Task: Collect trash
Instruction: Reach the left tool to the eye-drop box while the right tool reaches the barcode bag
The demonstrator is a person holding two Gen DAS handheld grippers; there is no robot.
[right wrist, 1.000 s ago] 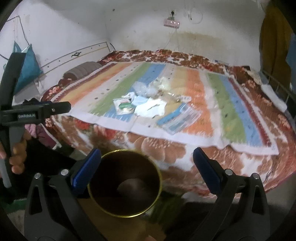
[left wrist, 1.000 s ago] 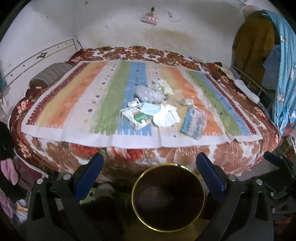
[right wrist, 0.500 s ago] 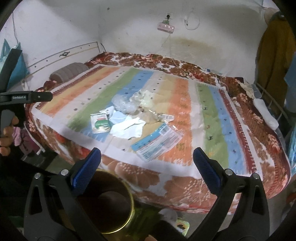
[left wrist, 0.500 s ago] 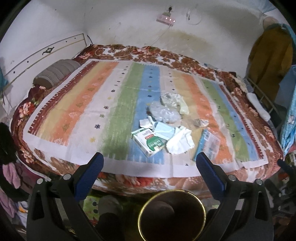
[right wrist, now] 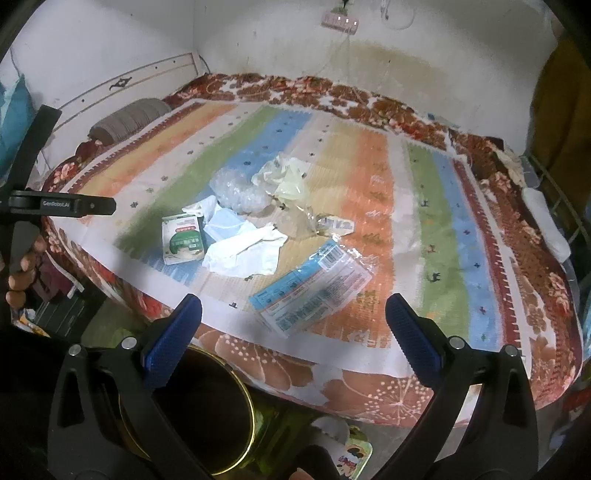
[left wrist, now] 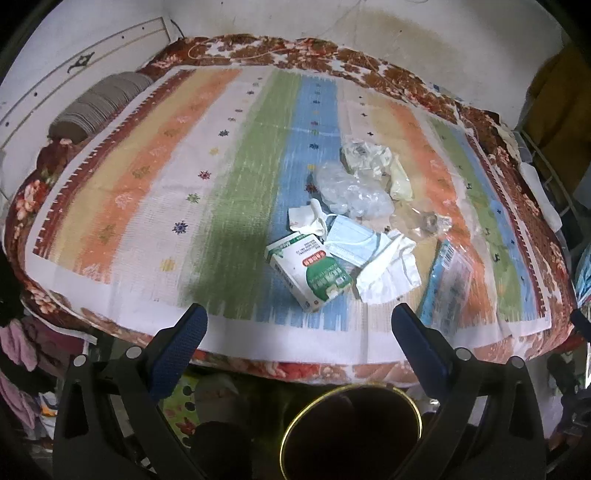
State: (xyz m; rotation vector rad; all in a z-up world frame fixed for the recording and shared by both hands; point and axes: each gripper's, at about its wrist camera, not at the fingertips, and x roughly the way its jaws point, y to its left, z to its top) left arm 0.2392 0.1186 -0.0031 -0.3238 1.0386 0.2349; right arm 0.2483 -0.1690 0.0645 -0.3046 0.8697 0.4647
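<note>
step: approach, nothing picked yet; all trash sits on the bed [left wrist: 229, 177], bin [left wrist: 351, 432] on the floor below the near bed edge
left tongs [left wrist: 299, 325]: spread wide, holding nothing, hovering over near bed edge, aimed at the pile
right tongs [right wrist: 293, 314]: spread wide, holding nothing, just short of the blue wrapper [right wrist: 310, 291]
trash pile: green-white carton [left wrist: 308, 271], face mask [left wrist: 352, 242], white tissue [left wrist: 388, 273], clear crumpled plastic [left wrist: 351, 192], yellowish glove [left wrist: 399, 177], all bunched mid-bed on the striped cover, some touching or overlapping
next move, my guess: right tongs reach forward and down onto blue wrapper, closest item; thin flat film, needs an edge pinch; left could take the carton
risk: film slips or the cover gets pinched with it
left view only: bin mouth mostly seen, looks dark inside, contents can't tell
right view only: wall power strip [right wrist: 340, 20], left tool's arm and a hand [right wrist: 22, 273] gripping it at frame left; bin half hidden behind the finger
</note>
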